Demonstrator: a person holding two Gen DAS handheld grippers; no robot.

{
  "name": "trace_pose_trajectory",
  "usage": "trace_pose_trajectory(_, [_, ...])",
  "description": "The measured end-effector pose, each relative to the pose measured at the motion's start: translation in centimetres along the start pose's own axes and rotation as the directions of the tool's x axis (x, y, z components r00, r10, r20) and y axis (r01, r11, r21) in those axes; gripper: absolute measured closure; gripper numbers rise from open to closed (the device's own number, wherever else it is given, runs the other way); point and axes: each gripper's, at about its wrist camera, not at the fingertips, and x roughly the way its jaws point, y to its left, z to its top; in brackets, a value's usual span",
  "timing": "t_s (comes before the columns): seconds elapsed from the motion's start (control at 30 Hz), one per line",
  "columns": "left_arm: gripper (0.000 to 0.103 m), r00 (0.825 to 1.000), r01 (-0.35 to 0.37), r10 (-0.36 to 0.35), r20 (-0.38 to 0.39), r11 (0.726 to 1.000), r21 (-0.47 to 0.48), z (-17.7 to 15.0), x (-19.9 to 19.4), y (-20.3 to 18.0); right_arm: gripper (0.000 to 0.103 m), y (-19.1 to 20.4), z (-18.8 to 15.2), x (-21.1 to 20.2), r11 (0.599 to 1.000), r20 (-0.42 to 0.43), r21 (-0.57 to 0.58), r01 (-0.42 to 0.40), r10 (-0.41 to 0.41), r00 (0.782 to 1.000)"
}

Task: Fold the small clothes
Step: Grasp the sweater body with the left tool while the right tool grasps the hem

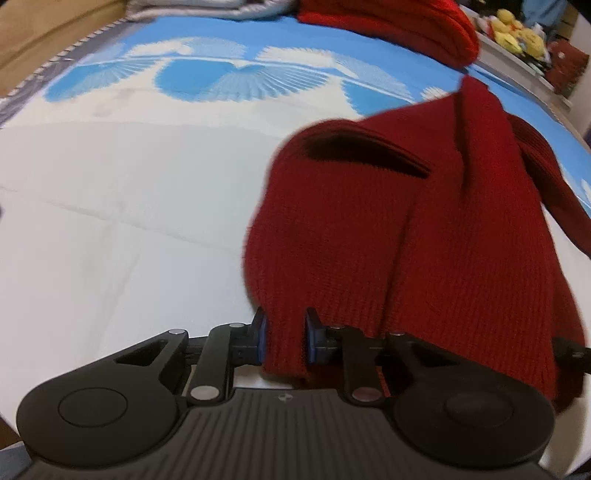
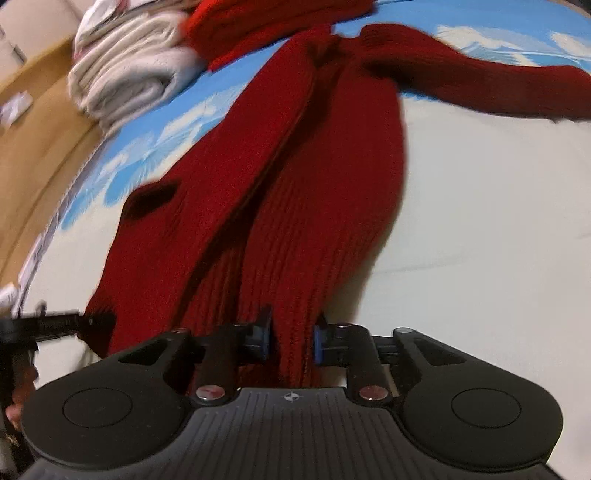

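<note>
A dark red knit cardigan (image 1: 388, 229) with a pocket slit lies stretched over the white and blue bed cover (image 1: 129, 206). My left gripper (image 1: 284, 338) is shut on its hem at one bottom corner. My right gripper (image 2: 291, 338) is shut on the hem of the same cardigan (image 2: 295, 177) at the other corner. The left gripper also shows at the left edge of the right wrist view (image 2: 55, 325). One sleeve (image 2: 480, 85) trails off to the right on the cover. The body is bunched into lengthwise folds between the grippers.
A brighter red folded garment (image 1: 406, 26) lies at the far end of the bed. A stack of folded white cloths (image 2: 129, 70) sits at the bed's far left corner. Yellow plush toys (image 1: 517, 33) sit on a shelf beyond the bed. A wooden floor (image 2: 37, 147) lies left.
</note>
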Motion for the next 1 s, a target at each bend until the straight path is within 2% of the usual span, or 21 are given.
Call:
trace_pose_trajectory(0.1, [0.082, 1.0, 0.006, -0.004, 0.022, 0.998, -0.058, -0.4, -1.8, 1.7, 0.086, -3.1, -0.2, -3.8, 0.99, 0.109, 0.132, 0.052, -0.067, 0.992])
trace_pose_trajectory(0.17, [0.082, 0.998, -0.046, 0.048, 0.048, 0.998, -0.035, -1.0, -3.3, 2.5, 0.086, -5.9, -0.9, -7.8, 0.975, 0.202, 0.204, 0.09, -0.132, 0.97])
trace_pose_trajectory(0.2, [0.082, 0.999, -0.035, 0.036, 0.034, 0.999, -0.029, -1.5, -3.8, 3.0, 0.086, -7.3, -1.3, -9.5, 0.963, 0.241, 0.243, 0.117, -0.176, 0.954])
trace_pose_trajectory(0.23, [0.082, 1.0, -0.004, 0.005, 0.01, 0.999, -0.034, -2.2, -4.2, 3.2, 0.086, -8.7, -1.7, -10.5, 0.954, 0.256, 0.28, 0.11, -0.184, 0.949])
trace_pose_trajectory(0.27, [0.082, 1.0, 0.01, -0.01, -0.005, 1.0, -0.026, -2.7, -4.3, 3.3, 0.086, -10.2, -2.4, -11.1, 0.938, 0.254, 0.338, 0.074, -0.167, 0.953])
trace_pose_trajectory(0.3, [0.081, 1.0, 0.005, -0.005, -0.012, 1.0, -0.004, -3.3, -4.1, 3.2, 0.086, -10.9, -2.9, -11.2, 0.932, 0.238, 0.354, 0.083, -0.175, 0.955])
trace_pose_trajectory(0.37, [0.07, 0.999, -0.032, 0.033, -0.015, 0.999, 0.039, -4.0, -3.4, 2.5, 0.086, -11.0, -3.5, -10.0, 0.931, 0.165, 0.326, 0.161, -0.224, 0.961])
trace_pose_trajectory(0.43, [0.068, 0.996, -0.083, 0.078, 0.047, 0.992, 0.098, -4.1, -4.1, 1.7, 0.085, -10.8, -3.9, -8.6, 0.94, 0.091, 0.285, 0.186, -0.22, 0.971])
trace_pose_trajectory(0.5, [0.066, 0.989, -0.103, 0.083, 0.123, 0.981, 0.163, -4.1, -5.6, 0.7, 0.081, -10.7, -3.7, -7.9, 0.93, 0.082, 0.293, 0.223, -0.257, 0.963])
trace_pose_trajectory(0.6, [0.059, 0.988, -0.01, -0.027, 0.152, 0.97, 0.243, -4.4, -8.3, -1.3, 0.068, -11.0, -2.7, -7.3, 0.913, 0.039, 0.347, 0.214, -0.242, 0.97])
trace_pose_trajectory(0.67, [0.037, 0.985, 0.059, -0.103, 0.138, 0.953, 0.297, -4.7, -9.4, -3.5, 0.058, -11.1, -2.3, -7.3, 0.914, 0.037, 0.347, 0.21, -0.237, 0.971])
trace_pose_trajectory(0.7, [0.032, 0.982, 0.093, -0.142, 0.128, 0.939, 0.33, -5.1, -9.8, -5.0, 0.056, -11.0, -2.3, -7.4, 0.914, 0.039, 0.342, 0.218, -0.245, 0.969])
trace_pose_trajectory(0.73, [0.022, 0.976, 0.135, -0.187, 0.112, 0.922, 0.362, -5.4, -10.0, -6.5, 0.053, -10.7, -2.4, -7.4, 0.912, 0.041, 0.338, 0.231, -0.259, 0.965])
trace_pose_trajectory(0.77, [0.017, 0.97, 0.176, -0.227, 0.09, 0.905, 0.387, -5.7, -9.9, -7.8, 0.049, -10.8, -2.3, -7.4, 0.909, 0.043, 0.338, 0.243, -0.273, 0.961])
trace_pose_trajectory(0.87, [0.017, 0.934, 0.338, -0.352, -0.053, 0.83, 0.443, -6.6, -8.6, -11.9, 0.043, -11.4, -2.4, -8.5, 0.898, 0.058, 0.366, 0.243, -0.283, 0.957])
trace_pose_trajectory(0.93, [0.017, 0.935, 0.346, -0.337, -0.108, 0.809, 0.476, -7.0, -6.9, -14.3, 0.042, -12.0, -2.5, -8.7, 0.889, 0.062, 0.396, 0.229, -0.275, 0.959])
trace_pose_trajectory(1.0, [0.017, 0.948, 0.317, -0.276, -0.158, 0.808, 0.496, -7.2, -4.7, -16.2, 0.041, -12.5, -2.5, -8.9, 0.887, 0.061, 0.409, 0.213, -0.26, 0.964])
